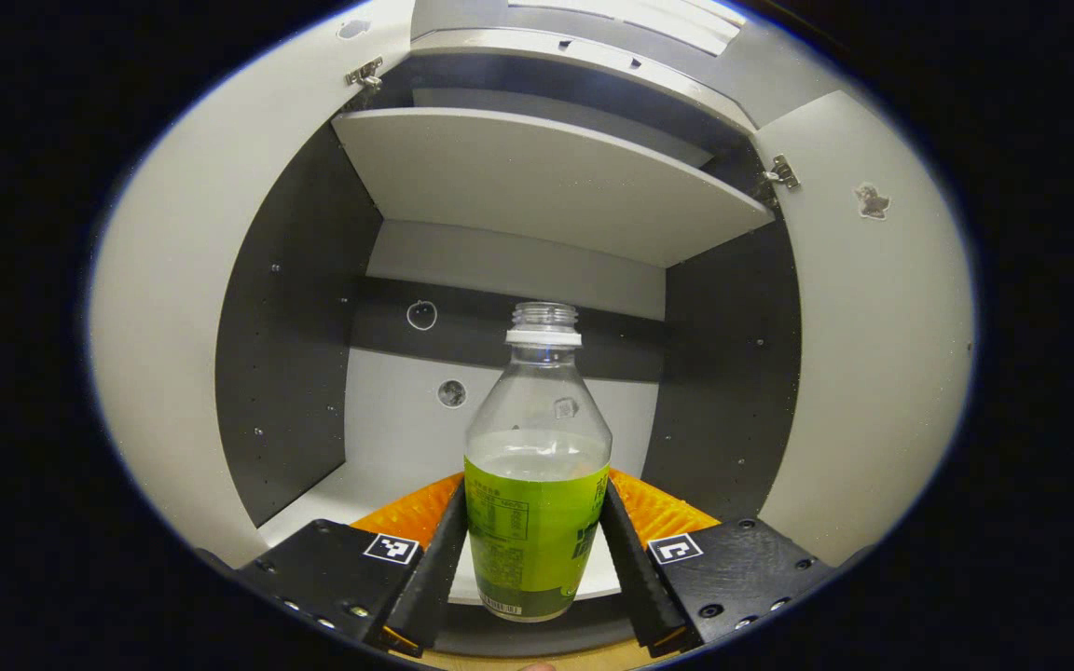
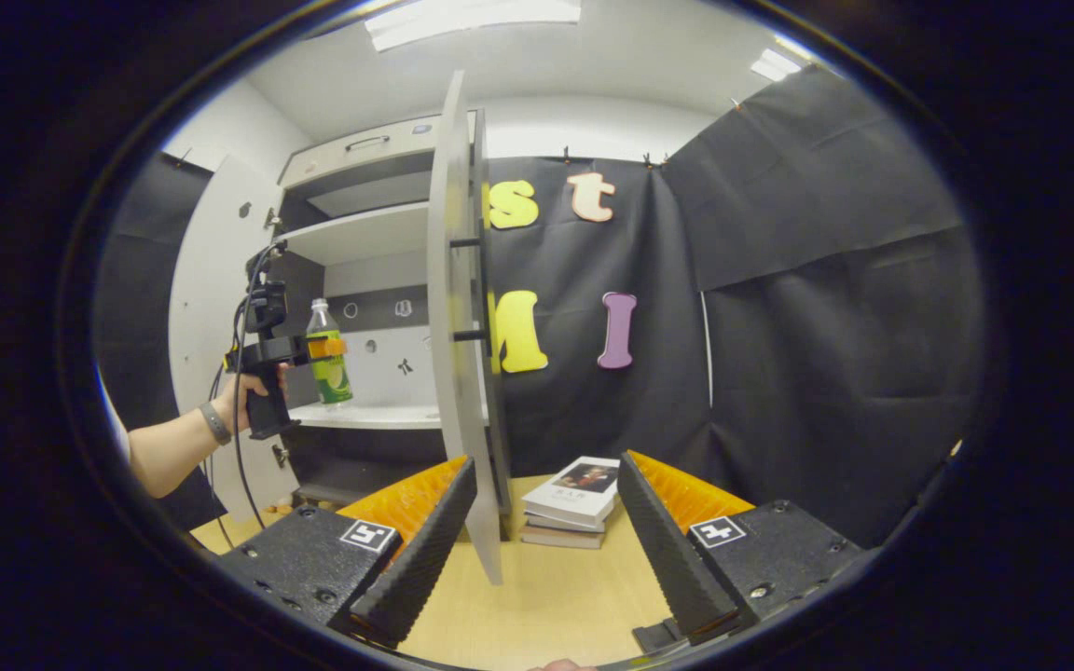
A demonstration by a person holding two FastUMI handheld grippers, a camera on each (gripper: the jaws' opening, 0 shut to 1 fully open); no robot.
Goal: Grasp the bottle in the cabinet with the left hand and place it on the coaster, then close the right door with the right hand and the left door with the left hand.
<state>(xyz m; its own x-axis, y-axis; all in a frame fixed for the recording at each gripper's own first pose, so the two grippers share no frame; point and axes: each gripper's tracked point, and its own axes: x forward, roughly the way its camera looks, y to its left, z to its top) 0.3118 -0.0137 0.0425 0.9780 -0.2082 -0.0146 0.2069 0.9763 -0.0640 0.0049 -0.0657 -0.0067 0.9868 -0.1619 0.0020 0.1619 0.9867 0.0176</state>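
While the left gripper (image 1: 534, 540) is pinching the bottle (image 1: 537, 466) (uncapped), the right gripper's (image 2: 546, 522) fingers are gaping.

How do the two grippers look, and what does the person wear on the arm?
Each gripper, left gripper and right gripper, has a black textured body with a square black-and-white marker beside each ridged finger. Seen from the right gripper view, the left gripper has a black pistol handle with a black cable. The wrist carries a grey band.

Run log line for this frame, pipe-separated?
stage: grasp | left tool: closed on bottle, on cabinet shelf | right tool: open, idle near right door | both doors open
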